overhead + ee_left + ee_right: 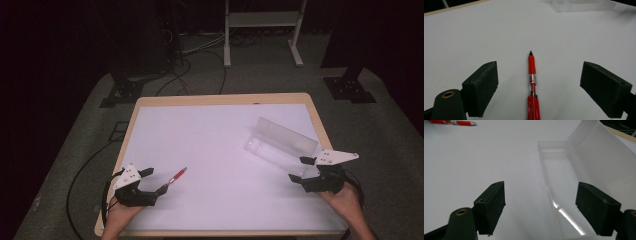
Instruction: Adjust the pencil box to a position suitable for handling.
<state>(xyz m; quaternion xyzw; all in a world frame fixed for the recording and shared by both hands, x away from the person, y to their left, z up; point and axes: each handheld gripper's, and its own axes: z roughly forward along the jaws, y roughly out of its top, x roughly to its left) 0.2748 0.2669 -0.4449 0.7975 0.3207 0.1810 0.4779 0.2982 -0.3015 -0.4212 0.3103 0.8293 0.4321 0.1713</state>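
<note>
We find red pen point(533, 87) lying flat on white tabletop point(220, 135), between spread, empty jaws of left gripper point(156, 182), untouched. Right gripper point(299, 169), jaws also released, straddles near wall of clear plastic case point(282, 145), lid point(599, 152) standing open. We judge pen light, stiff, slick, prone to roll: best taken across mid-barrel. Case looks thin, light, apt to slide; we would steady it by wall.

A white table point(210, 130) carries a red pen point(176, 176) and an open clear case point(280, 142).
</note>
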